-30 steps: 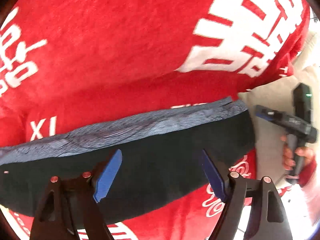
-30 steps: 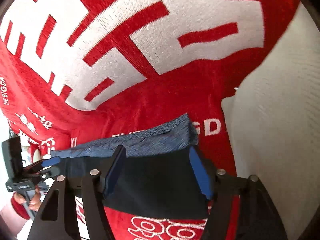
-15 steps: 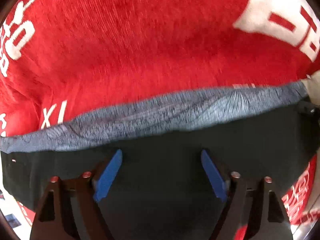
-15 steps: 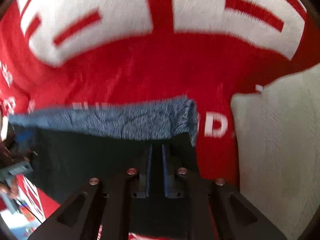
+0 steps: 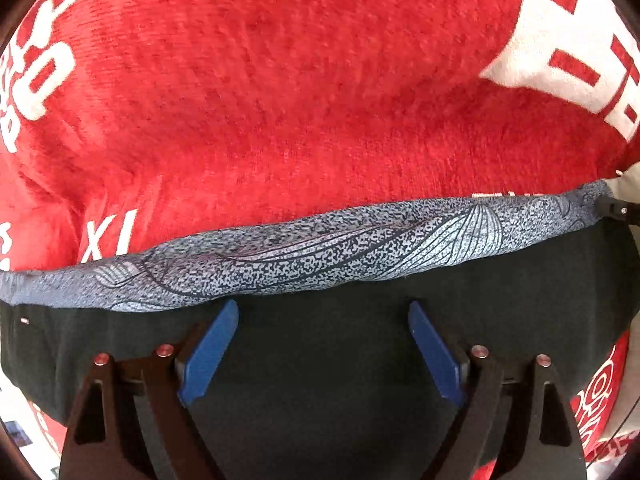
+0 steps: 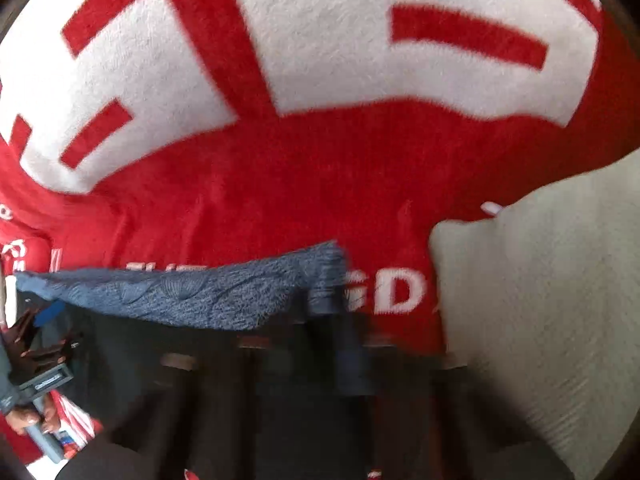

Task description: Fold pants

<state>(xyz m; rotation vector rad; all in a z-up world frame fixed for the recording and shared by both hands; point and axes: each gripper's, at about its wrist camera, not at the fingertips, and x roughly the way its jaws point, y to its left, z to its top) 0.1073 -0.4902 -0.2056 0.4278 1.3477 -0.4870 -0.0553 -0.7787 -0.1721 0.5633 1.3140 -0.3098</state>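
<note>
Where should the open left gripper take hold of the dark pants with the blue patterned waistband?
Grip the blue patterned waistband edge, coming straight down from above. The left gripper hovers open over the dark pants, which lie flat on the red blanket, and only that band gives a raised edge.

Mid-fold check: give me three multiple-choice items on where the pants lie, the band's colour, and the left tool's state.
1. The pants lie: A in a basket; B on the red blanket; C on a hanger.
2. Their patterned band is: A blue-grey; B yellow; C green.
3. The left tool is: A shut on the band; B out of view; C open.
Answers: B, red blanket shows around them; A, speckled blue-grey edge; C, blue pads apart, having just opened further, nothing pinched.
</note>
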